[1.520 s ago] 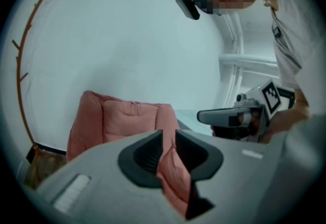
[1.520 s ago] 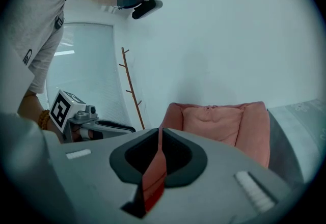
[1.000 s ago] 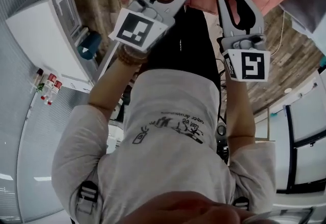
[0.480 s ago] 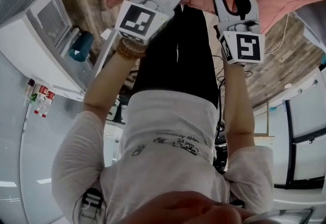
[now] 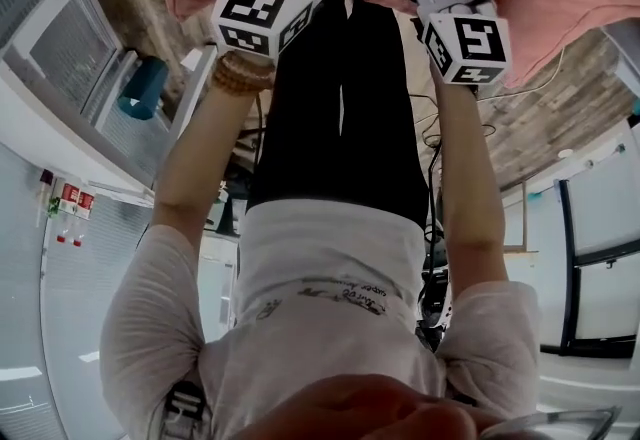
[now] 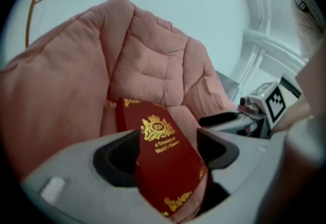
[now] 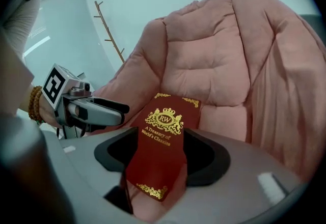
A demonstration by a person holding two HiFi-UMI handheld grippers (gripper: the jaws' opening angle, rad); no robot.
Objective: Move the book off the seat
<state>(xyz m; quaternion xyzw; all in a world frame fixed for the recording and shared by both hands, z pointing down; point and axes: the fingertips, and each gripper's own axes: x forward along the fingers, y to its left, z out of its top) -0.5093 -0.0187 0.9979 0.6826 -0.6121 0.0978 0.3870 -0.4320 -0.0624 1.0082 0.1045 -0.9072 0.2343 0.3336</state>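
Because the red book point(image 7: 168, 121) lies on the pink seat point(image 6: 153, 65) at the centre of the frame, the left gripper point(image 6: 168, 152) and right gripper point(image 7: 163, 154) have just been opening their jaws wide, both empty, with the book lined up between them, likely to grasp it.

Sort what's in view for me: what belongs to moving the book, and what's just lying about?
Job: red book on pink padded seat; left gripper and right gripper, jaws have just been opening, book between each pair, ungripped.
Lying about: coat stand; teal container; floor cables.
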